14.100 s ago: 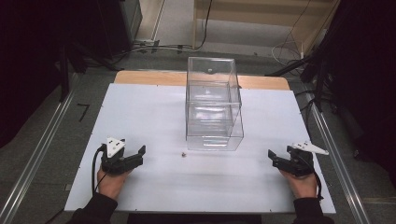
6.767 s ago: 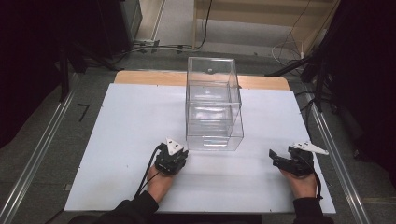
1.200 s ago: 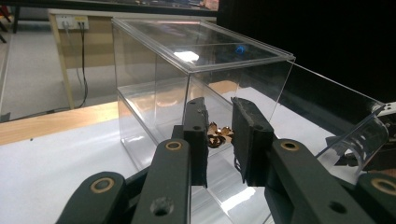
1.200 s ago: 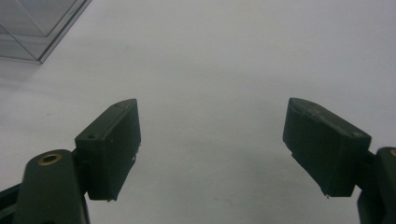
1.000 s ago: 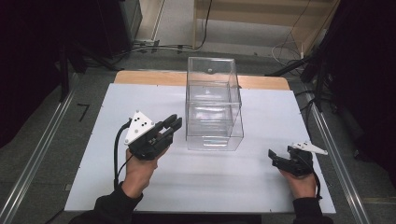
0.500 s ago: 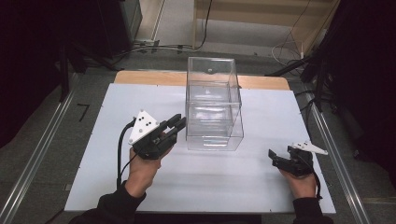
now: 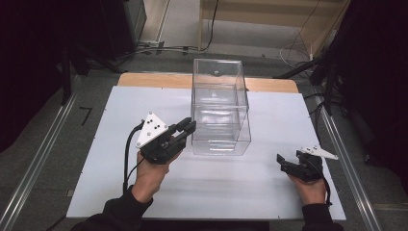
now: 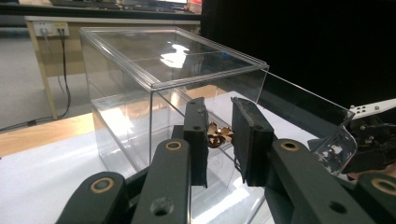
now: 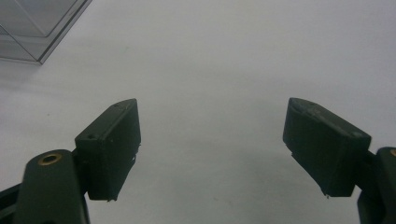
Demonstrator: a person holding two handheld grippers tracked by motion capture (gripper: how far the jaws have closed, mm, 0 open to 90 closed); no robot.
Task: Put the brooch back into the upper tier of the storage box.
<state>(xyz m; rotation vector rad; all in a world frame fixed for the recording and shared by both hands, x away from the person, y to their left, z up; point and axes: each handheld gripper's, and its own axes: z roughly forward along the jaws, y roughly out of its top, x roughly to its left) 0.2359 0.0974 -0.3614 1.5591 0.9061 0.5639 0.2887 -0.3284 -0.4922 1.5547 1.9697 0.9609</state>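
White table (image 7: 120, 192) bears clear box (image 7: 219, 96); left gripper (image 8: 219, 135) pinches small brown piece (image 8: 218, 135).

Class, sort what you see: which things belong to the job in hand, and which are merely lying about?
Job in hand:
left gripper
small crinkled golden-brown piece between its jaws
clear plastic box

Lying about:
right gripper, open, idle
black floor cables
wooden bench
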